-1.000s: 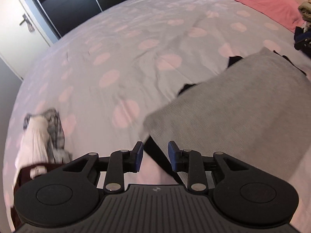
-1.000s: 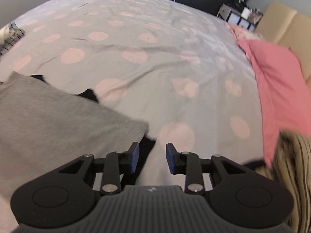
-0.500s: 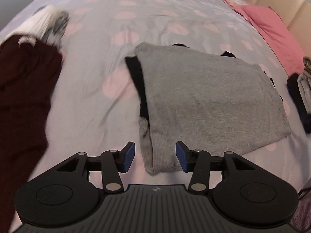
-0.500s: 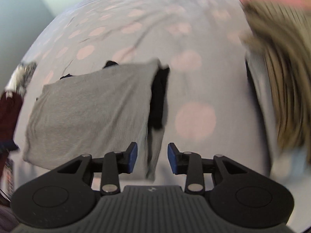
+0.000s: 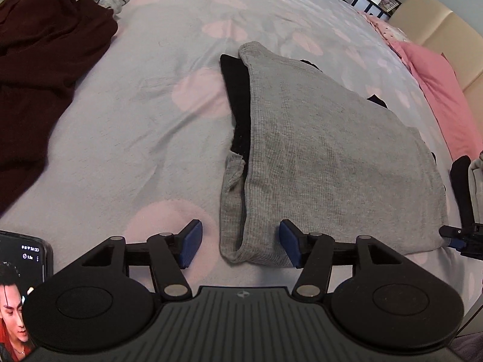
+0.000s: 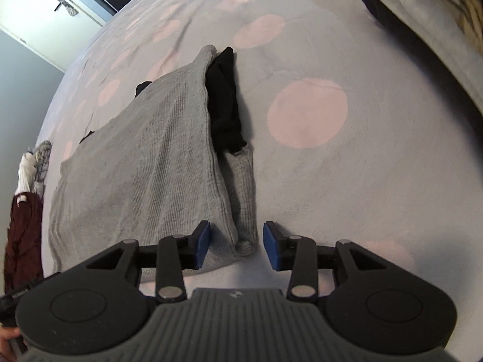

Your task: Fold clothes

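Grey ribbed knit, a top (image 5: 329, 163) with black parts showing at its edges, lies flat across a spotted bedspread (image 5: 145, 126), its side strips turned in so that it forms a broad rectangle. Both tongs stand apart and hold nothing. The left gripper (image 5: 240, 247) straddles the near left corner at 6 o'clock in its view, one pad on the bedspread, the other over the cloth; the right gripper (image 6: 234, 249) brackets the near right corner the same way in its own view. A maroon garment (image 5: 39, 57) lies at 10 o'clock of the left view, a pink pillow (image 5: 437, 90) at 2 o'clock, a phone (image 5: 21, 271) at 8 o'clock. By the look of it, the fold stands midway: sides in, length not yet halved. The next move would seem to call for both pairs of jaws to close on the near corners together, catching every layer, then lifting evenly toward 12 o'clock.
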The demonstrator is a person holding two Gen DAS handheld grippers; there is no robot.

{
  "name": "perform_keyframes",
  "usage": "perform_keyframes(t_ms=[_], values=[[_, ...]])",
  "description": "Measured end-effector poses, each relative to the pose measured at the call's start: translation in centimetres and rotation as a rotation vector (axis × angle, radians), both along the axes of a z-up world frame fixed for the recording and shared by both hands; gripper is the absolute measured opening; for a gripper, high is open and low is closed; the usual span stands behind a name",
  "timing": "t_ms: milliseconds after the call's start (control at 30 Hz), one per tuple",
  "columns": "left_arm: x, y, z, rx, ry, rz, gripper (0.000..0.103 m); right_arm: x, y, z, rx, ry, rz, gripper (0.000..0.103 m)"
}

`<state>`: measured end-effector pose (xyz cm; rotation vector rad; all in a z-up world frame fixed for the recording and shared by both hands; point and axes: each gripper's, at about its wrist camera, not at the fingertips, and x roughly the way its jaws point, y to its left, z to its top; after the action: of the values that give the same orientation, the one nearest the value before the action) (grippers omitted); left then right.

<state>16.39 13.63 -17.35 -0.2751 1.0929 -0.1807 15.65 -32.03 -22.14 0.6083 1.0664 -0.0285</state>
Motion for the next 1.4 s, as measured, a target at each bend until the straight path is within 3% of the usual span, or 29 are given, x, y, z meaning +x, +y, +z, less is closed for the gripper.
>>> perform_keyframes(t_ms=[67, 133, 167, 233, 400, 767, 1000, 1200, 1400], values=[[-0.2, -0.4, 0.0, 0.016, -0.017, -0.019, 0.05, 0.0, 0.0, 0.1, 0.01, -0.003, -0.001, 0.035], [-0.3, -0.9, 0.2, 0.045, -0.035, -0.04, 0.027, 0.0, 0.0, 0.2, 0.021, -0.007, -0.003, 0.021], [-0.3, -1.0, 0.3, 0.059, -0.04, -0.046, 0.022, 0.0, 0.0, 0.3, 0.026, -0.009, -0.004, 0.016], [-0.3, -0.9, 0.7, 0.036, -0.045, -0.058, 0.005, 0.1, 0.0, 0.4, 0.037, -0.012, -0.005, 0.012], [-0.3, -0.9, 1.7, 0.063, -0.043, -0.064, 0.004, 0.1, 0.0, 0.8, 0.062, -0.023, -0.01, 0.01], [-1.7, 0.8, 6.7, 0.062, -0.054, -0.038, 0.002, -2.2, -0.8, 5.2, 0.113, -0.078, 0.003, 0.009], [-3.6, 1.8, 6.4, 0.075, -0.009, -0.064, 0.002, -5.5, 0.1, 6.5, 0.122, -0.058, 0.064, 0.009], [-4.1, 1.8, 5.2, 0.093, 0.028, -0.099, 0.002, -8.2, 1.2, 5.0, 0.089, -0.003, 0.108, 0.009], [-4.7, 1.9, 3.9, 0.11, 0.065, -0.135, 0.004, -7.4, 2.3, 1.8, 0.035, 0.081, 0.178, 0.012]])
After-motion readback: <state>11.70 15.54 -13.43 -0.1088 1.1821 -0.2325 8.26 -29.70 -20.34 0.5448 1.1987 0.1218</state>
